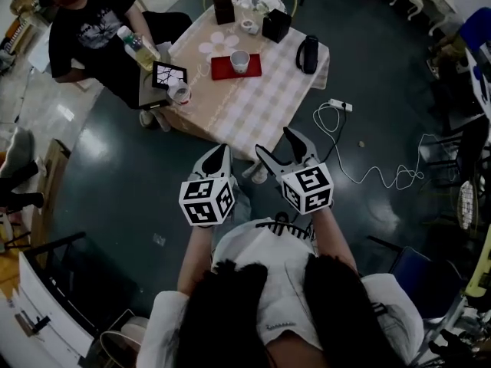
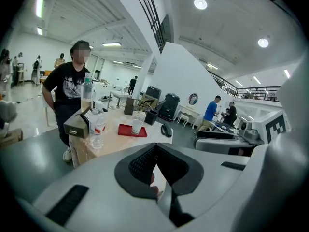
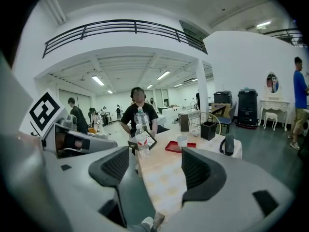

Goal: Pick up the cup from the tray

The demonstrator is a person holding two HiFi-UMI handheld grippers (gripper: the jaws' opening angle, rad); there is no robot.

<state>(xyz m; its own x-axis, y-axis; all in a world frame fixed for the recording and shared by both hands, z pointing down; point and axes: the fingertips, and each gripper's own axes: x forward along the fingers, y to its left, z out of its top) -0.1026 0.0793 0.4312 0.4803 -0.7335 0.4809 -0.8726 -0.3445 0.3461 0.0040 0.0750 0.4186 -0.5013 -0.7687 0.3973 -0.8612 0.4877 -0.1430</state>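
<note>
A white cup stands upright on a red tray on the checked-cloth table, well ahead of both grippers. The left gripper view shows the cup and tray far off, and so does the right gripper view, with the cup on the tray. My left gripper hangs short of the table's near corner, its jaws shut with nothing held. Beside it my right gripper stands open and empty, pointing at the table.
A person in a black T-shirt sits at the table's far left by a water bottle. On the table are a second bottle, a black box and a black handset. A white cable trails on the floor to the right.
</note>
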